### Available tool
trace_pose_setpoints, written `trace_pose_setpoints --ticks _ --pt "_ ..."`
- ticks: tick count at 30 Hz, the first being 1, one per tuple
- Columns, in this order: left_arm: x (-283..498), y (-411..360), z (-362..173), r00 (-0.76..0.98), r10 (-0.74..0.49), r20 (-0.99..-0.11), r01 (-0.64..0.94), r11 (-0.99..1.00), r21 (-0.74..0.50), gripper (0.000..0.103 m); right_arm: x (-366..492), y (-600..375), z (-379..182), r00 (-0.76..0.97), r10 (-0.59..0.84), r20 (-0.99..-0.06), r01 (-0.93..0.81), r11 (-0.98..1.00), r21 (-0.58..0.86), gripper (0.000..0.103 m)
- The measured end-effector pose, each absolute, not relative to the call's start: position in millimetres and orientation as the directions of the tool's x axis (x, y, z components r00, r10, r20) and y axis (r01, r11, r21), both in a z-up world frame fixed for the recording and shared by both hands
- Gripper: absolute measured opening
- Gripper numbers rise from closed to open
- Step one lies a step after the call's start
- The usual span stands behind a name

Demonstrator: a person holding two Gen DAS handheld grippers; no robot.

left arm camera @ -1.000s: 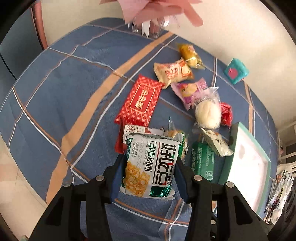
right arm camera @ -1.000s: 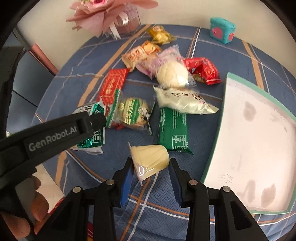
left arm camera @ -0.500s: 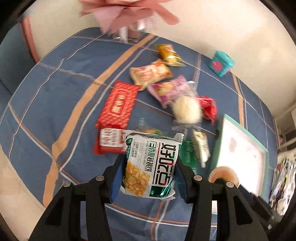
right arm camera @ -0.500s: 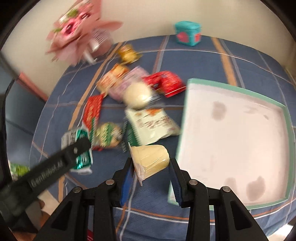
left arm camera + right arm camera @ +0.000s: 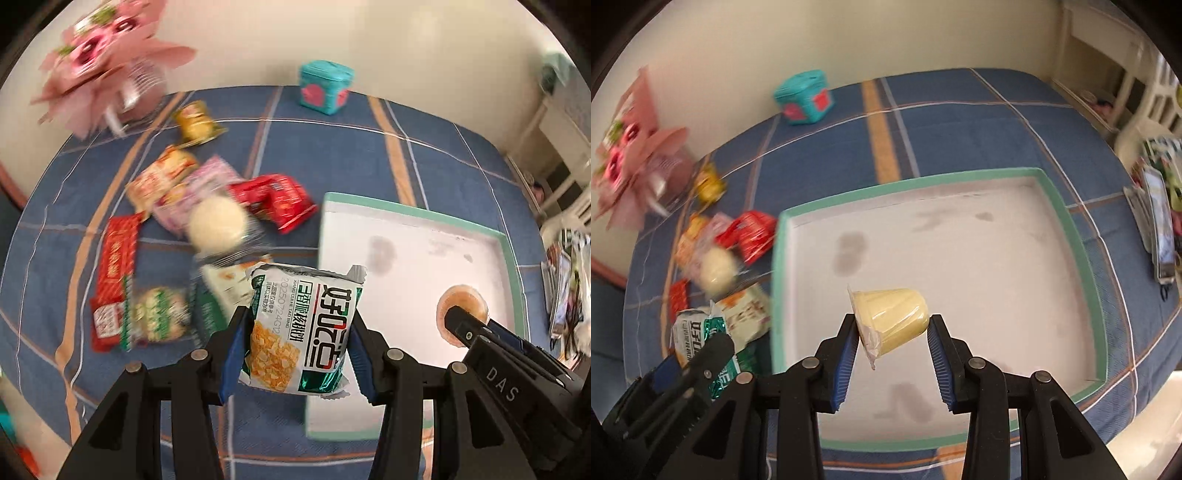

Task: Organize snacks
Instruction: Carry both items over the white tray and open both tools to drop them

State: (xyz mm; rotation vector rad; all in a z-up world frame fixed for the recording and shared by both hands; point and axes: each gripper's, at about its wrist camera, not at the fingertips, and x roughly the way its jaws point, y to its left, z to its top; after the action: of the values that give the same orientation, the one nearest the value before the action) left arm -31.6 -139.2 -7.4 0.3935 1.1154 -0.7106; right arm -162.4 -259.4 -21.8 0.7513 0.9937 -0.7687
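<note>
Left gripper (image 5: 293, 343): jaws pinch one green-and-white cracker packet (image 5: 301, 328) by its side edges, held upright and clear of the cloth, just at the near-left rim of the tray. Gripping the sides probably keeps the flat face free to lay down.

Right gripper (image 5: 892, 341): jaws press on one yellow pudding cup (image 5: 892, 319), tipped on its side with the foil lid toward the left jaw. It hangs above the tray floor, not touching it.

Tray (image 5: 1071, 236): one shallow white tray with a teal rim, on the blue plaid tablecloth (image 5: 960, 122). Nothing lies in it yet; only grey stains show on the floor. It looks like the collecting place for the snacks.

Step in hand: both arms carry a snack toward the tray at once, my reading being that the cup goes in first.

Loose snacks, left of the tray: about nine, blurred, so the count is rough. One white round bun (image 5: 218, 225), one red crinkled packet (image 5: 277, 201), one long red packet (image 5: 118, 251), one gold packet (image 5: 195, 123), plus orange, pink, green and white ones overlapping.

Other things: one teal box (image 5: 325, 86) by the wall, one pink bouquet (image 5: 99, 62) at the far left corner, both well apart from the tray.

Risk: the cup's smooth, tapered wall could slip from the jaws.
</note>
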Motion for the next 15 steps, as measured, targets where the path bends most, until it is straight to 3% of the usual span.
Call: trace_pose_setpoints --ticks 15 --pt "-31.3 -212.2 -42.0 0.254 -0.328 -0.910 0.757 0.653 -0.024 0.053 -161.8 -308.6 -50.8 0.281 -0.234 -0.931 0.892 0.422 0.163 0.041"
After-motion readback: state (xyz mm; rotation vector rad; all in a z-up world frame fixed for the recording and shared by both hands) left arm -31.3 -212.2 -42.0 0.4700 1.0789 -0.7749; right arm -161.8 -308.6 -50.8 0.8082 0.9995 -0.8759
